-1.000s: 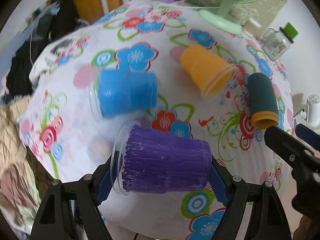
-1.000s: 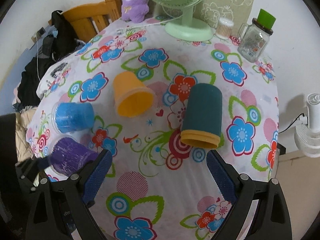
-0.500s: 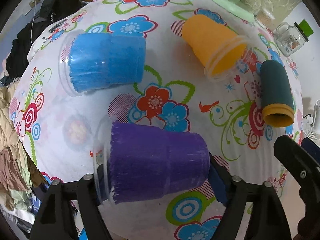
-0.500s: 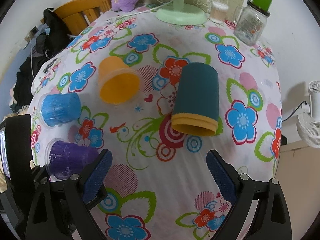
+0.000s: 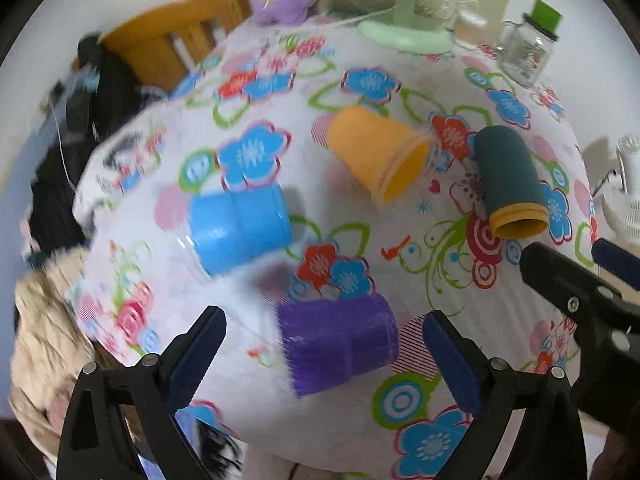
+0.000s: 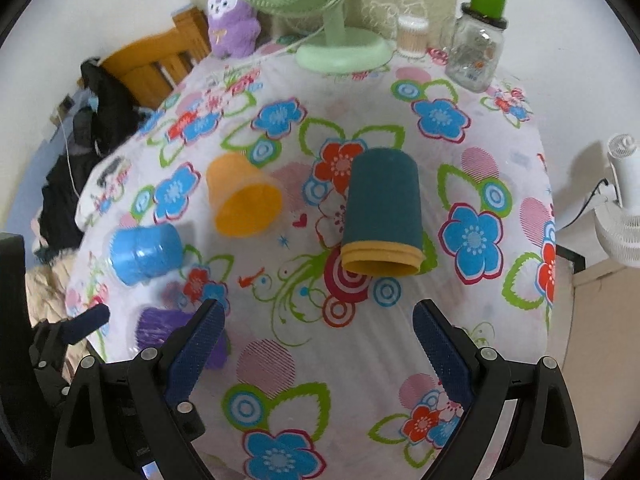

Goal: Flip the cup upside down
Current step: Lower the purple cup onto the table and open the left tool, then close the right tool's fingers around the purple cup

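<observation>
A purple cup (image 5: 338,342) stands mouth-down on the flowered tablecloth, between but clear of the fingers of my open left gripper (image 5: 320,356); it also shows in the right wrist view (image 6: 160,328), partly hidden by a finger. A blue cup (image 5: 240,228), an orange cup (image 5: 380,152) and a dark teal cup with a yellow rim (image 5: 508,184) lie on their sides farther back. My right gripper (image 6: 316,344) is open and empty, just in front of the teal cup (image 6: 382,212).
A green fan (image 6: 340,40), a glass jar with a green lid (image 6: 478,48), a small container (image 6: 412,36) and a purple plush toy (image 6: 232,20) stand at the table's far edge. A wooden chair with dark clothes (image 6: 132,76) is at the left. A white fan (image 6: 624,208) is off the right edge.
The left gripper was shut on the purple cup lying sideways; now the cup stands mouth-down on the cloth and the gripper has opened and pulled back. The right gripper barely moved.
</observation>
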Demonstrator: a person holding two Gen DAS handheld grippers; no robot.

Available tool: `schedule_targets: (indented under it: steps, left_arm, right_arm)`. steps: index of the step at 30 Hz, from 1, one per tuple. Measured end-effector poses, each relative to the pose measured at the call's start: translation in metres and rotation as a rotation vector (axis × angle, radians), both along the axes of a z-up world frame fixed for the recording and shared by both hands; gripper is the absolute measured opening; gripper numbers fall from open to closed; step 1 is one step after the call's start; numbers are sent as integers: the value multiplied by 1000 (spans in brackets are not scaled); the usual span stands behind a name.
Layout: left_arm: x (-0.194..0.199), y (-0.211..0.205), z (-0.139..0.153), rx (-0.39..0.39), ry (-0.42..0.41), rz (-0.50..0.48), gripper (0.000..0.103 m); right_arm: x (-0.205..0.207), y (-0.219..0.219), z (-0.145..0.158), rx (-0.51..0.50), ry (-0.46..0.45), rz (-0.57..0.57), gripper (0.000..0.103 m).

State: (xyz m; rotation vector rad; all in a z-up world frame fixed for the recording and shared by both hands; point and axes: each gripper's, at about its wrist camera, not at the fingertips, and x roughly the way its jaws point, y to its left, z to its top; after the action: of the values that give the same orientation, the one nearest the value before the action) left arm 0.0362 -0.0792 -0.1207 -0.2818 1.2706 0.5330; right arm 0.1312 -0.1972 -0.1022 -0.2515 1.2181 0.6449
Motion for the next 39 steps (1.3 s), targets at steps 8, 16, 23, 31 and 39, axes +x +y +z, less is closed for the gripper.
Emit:
schedule_targets:
  steps: [8,16,23,31,39]
  left_arm:
    - [-1,19,23,13,-27,-217,100]
    - [2,37,33,-14,-64,-462,100]
    - [3,59,39,-20,-83,-642,100]
    - [3,72,37,-14,-70,-761,100]
    - [12,81,17,-8,-48,-831,100]
  right_arm:
    - [-19,1,21,32,-13,-139,97]
    - [-46,8,34,7,-59,-350,97]
    - [-74,25,40,-5,-80,-527,97]
    - [-94,46,41,-11,-75,-629,97]
    - [-96,48,10,21,-1,-746,97]
